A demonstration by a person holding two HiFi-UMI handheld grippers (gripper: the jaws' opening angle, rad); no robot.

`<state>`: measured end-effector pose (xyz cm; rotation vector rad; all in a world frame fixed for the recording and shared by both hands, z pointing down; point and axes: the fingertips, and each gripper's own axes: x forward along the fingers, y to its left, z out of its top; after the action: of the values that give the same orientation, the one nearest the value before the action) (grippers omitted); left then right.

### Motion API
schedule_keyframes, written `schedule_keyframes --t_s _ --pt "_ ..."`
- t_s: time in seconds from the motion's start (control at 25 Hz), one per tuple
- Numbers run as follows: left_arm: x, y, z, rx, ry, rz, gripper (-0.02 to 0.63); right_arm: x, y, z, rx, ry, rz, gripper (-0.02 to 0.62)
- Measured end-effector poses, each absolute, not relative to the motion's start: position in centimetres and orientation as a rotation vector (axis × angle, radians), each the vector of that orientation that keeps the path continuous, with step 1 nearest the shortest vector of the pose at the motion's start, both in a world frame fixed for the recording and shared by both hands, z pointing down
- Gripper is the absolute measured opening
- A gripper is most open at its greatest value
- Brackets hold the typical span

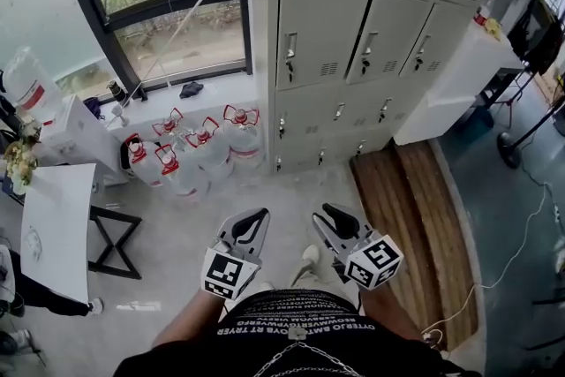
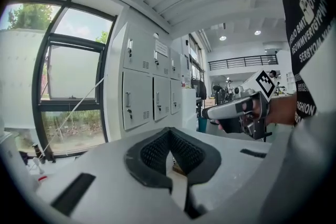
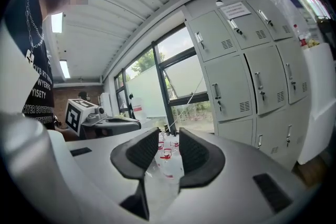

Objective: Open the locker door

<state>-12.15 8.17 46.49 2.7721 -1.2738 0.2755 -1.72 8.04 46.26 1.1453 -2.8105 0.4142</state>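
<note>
2 grippers are hovering before closed locker doors (image 1: pixel 318 35), left gripper (image 1: pixel 258 214) pinched together empty, right gripper (image 1: pixel 328 209) narrowly parted, empty.

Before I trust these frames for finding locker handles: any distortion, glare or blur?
Head view: sharp, evenly daylit, lockers splay outward. Left gripper view: heavy fisheye, black corners, window bright, near foreground soft. Right gripper view: same fisheye curves the lockers, handles still readable.

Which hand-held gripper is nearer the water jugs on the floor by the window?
Left. The left hand-held gripper hangs below and right of the water jugs in the head view; the right hand-held gripper sits farther right, beyond the left one.
</note>
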Motion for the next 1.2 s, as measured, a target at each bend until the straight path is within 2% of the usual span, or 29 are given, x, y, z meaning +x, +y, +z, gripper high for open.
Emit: schedule_keyframes --t_s 0.72,1.2 --pt "-4.0 -7.5 43.8 2.776 -1.397 0.258 -0.006 4.1 -7.3 45.2 0.969 -2.894 0.390 0.118" --pt "-0.4 -11.3 44.0 2.711 -1.506 0.298 -0.006 8.6 -12.9 45.0 0.897 -2.945 0.403 0.117"
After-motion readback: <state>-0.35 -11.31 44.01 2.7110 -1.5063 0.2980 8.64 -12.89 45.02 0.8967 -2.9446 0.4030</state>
